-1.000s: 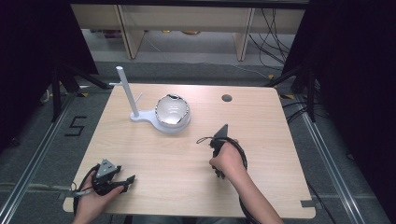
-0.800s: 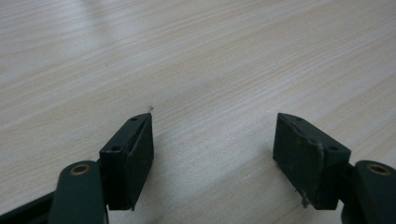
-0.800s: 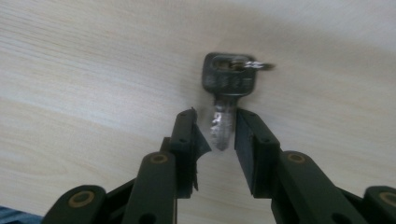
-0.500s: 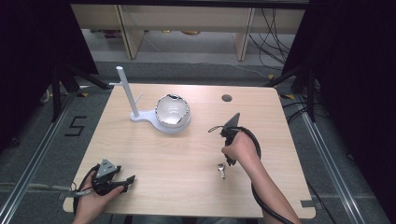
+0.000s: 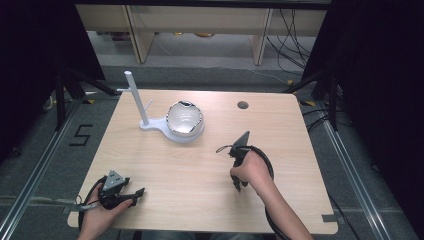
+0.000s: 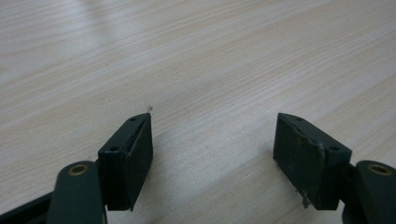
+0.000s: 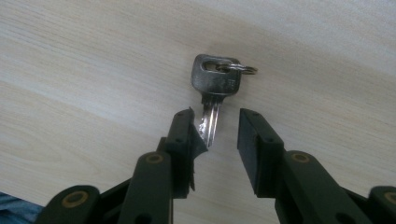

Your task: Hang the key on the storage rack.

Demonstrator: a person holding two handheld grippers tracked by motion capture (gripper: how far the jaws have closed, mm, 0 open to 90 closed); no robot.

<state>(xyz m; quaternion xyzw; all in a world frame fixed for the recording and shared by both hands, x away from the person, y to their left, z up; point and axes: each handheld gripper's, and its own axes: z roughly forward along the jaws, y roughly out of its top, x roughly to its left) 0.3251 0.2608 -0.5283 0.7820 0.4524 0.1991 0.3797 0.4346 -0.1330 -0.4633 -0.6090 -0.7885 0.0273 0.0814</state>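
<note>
A silver key [image 7: 215,81] with a small ring through its head lies flat on the wooden table [image 7: 93,60]. Its blade points in between the jaws of my right gripper [image 7: 215,119]. Those jaws have just been opening and now stand apart; the blade lies close beside the left pad. In the high view the right gripper [image 5: 239,185] points toward the near edge under the hand. My left gripper [image 5: 136,195] rests at the near left of the table, open, with only bare wood between its jaws [image 6: 212,154].
A white stand with an upright pole [image 5: 136,97] holds a shiny rounded bowl [image 5: 184,120] at the back left of the table [image 5: 280,125]. A small round hole [image 5: 243,105] sits at the back middle. Cables trail from both grippers.
Half a second ago the right hand was farther right and the key lay bare on the table. The hand has come back over it. The left hand has kept still.
</note>
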